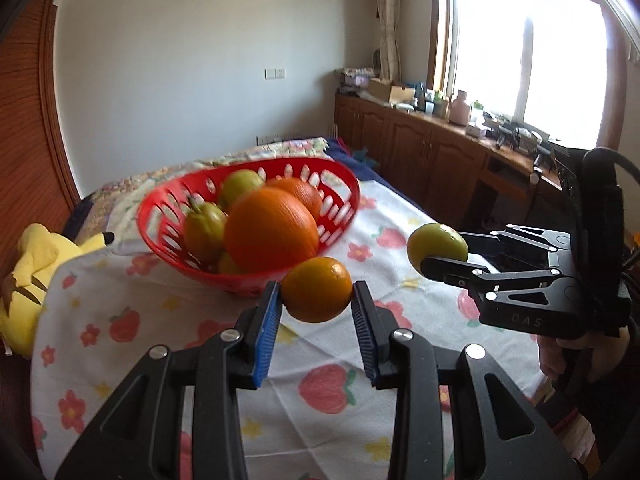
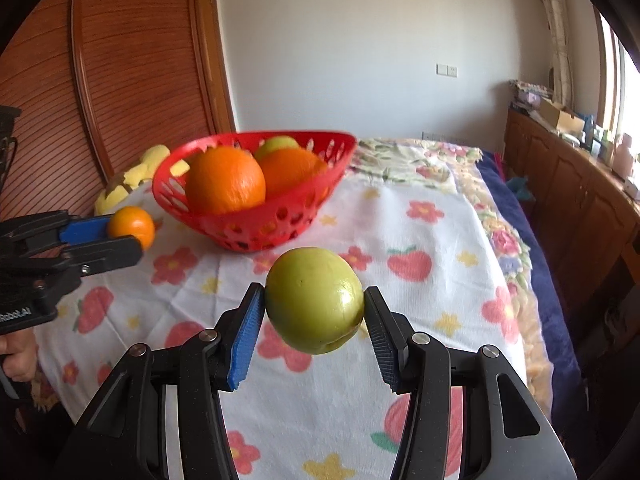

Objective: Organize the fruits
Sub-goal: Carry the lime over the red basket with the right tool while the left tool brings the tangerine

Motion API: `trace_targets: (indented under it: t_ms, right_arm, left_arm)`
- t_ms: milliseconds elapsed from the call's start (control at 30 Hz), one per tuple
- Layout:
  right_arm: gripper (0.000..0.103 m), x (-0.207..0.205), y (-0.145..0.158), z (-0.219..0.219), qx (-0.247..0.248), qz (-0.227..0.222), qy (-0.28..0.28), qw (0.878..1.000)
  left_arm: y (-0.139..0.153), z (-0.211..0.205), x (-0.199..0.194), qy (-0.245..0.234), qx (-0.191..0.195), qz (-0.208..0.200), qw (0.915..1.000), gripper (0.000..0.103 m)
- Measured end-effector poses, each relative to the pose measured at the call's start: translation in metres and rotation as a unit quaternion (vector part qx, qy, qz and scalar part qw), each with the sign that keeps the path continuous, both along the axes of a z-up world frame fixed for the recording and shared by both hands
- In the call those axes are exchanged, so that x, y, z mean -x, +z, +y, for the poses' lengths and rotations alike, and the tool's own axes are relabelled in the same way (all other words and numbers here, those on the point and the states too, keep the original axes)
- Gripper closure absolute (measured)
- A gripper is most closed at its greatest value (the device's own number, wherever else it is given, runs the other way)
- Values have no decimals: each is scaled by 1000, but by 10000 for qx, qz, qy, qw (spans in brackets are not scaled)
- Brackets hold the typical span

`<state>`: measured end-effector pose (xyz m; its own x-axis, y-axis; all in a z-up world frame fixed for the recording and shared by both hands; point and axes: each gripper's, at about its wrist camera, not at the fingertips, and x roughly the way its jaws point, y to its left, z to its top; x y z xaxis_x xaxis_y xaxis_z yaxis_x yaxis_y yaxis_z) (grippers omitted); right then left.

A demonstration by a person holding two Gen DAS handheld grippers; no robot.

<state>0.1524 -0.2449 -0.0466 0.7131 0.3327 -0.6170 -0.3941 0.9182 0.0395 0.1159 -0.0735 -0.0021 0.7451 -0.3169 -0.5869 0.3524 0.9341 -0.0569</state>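
Observation:
My left gripper (image 1: pixel 317 300) is shut on a small orange (image 1: pixel 317 289), held above the cloth just in front of the red basket (image 1: pixel 256 280). The same small orange (image 2: pixel 133 225) and left gripper (image 2: pixel 120 236) show at the left of the right wrist view. My right gripper (image 2: pixel 314 316) is shut on a green apple (image 2: pixel 314 299), lifted off the table. From the left wrist view that green apple (image 1: pixel 437 247) hangs to the right of the basket. The red basket (image 2: pixel 256 236) holds large oranges (image 2: pixel 225 180) and green fruits (image 1: pixel 205 229).
A white cloth with strawberry and flower prints (image 2: pixel 420 240) covers the table. A yellow plush toy (image 1: pixel 28 280) lies at the left edge beside a wooden panel (image 2: pixel 132 64). Wooden cabinets with clutter (image 1: pixel 440 148) run along the right under the window. A hand (image 1: pixel 576 356) grips the right tool.

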Motion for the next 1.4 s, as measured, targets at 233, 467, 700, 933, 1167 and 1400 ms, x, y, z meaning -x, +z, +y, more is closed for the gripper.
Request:
trace_targets:
  t_ms: [233,467,700,933,1167,1400]
  right_arm:
    - [51,-9,30,9,-27,-277,73,9996]
    - [51,-32,51,25,-70,-484,252,9985]
    - [51,-64,47,45,-12,-432,463,9980]
    - [51,-90,36,54,67,-293,579,9979]
    - [51,-102,28,57,47,-216,625,9978]
    - [51,-106,23,61,67,-168,651,9977]
  left_arm:
    - [21,27,-7,165,38,-267,9995,69]
    - [19,46,-24,348,86,-303,9989,69]
    - [7,59,-52,505,67,-204,9985,69]
    - [-5,62,-77,552,6,-84,9984,69]
    - [-10,60,-92,509,-12,-17,9987,69]
    - [-16,62,-102,512,-14,35,9987,69]
